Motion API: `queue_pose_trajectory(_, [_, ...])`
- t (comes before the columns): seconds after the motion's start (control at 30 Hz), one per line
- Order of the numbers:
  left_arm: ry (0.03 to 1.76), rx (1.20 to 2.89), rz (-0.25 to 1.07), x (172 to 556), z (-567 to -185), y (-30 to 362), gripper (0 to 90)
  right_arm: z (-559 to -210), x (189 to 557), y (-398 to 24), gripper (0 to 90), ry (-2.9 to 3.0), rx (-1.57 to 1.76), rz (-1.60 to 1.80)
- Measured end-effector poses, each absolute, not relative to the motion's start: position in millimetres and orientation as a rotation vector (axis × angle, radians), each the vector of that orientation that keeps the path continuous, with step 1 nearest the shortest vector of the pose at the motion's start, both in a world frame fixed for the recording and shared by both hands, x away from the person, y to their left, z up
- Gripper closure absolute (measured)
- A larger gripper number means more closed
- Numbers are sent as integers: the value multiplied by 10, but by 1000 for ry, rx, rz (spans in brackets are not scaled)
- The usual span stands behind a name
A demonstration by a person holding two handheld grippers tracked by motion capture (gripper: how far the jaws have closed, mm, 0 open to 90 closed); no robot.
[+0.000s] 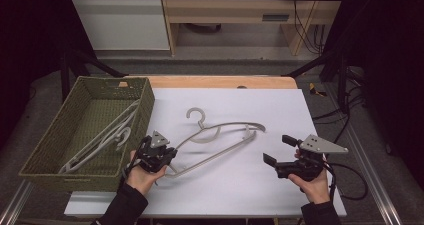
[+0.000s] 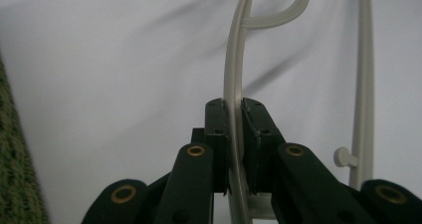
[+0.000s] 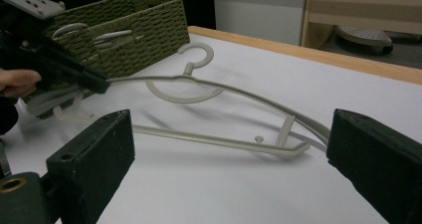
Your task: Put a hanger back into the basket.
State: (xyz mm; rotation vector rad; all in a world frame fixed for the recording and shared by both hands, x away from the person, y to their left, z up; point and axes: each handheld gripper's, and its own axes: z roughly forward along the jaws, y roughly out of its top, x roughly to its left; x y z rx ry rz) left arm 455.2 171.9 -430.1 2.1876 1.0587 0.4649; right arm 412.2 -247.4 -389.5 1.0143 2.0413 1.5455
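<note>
Your left gripper (image 1: 170, 154) is clamped on the upper arm of the hanger (image 1: 220, 135), near its left end; in the left gripper view the jaws press the pale bar (image 2: 234, 84) between them, with no gap at either side. The hanger's left end is lifted by your grip while its right end rests on the mat, and its hook (image 1: 196, 116) points toward the far edge. Your right gripper (image 1: 278, 150) sits well apart from the hanger, off its right end, jaws spread wide and touching nothing; in the right gripper view the hanger (image 3: 224, 109) lies across the gap between them, farther off. Your left hand (image 1: 142, 177) and right hand (image 1: 314, 185) come in from the near edge. The white mat (image 1: 240, 185) covers most of a wooden table (image 1: 220, 81). A green woven basket (image 1: 45, 150) stands at the mat's left, just beside your left gripper, with more pale hangers (image 1: 100, 140) lying inside. Beyond the table are a wooden shelf unit (image 1: 230, 12), a white cabinet (image 1: 120, 20) and cables (image 1: 312, 35) on the floor.
</note>
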Motion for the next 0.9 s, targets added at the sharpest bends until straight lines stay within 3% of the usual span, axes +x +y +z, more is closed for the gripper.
queue_pose_trajectory(0.23, [1102,2273,441,4652,-4578,1632,820,-3904,4127,-2456,52,2046,1010,1545])
queue_pose_trajectory(0.57, [1085,2310,438,4681,-4644,1632,814,-3900,4123,-2460,51,2047,1006,1541])
queue_pose_trajectory(0.77, [1092,2307,460,4700,-4645,1671,650,-3891,4117,-2464,51,2044,1010,1542])
queue_pose_trajectory(0.9, [1087,2319,433,4689,-4634,1671,667,-3892,4118,-2468,51,2040,1013,1547])
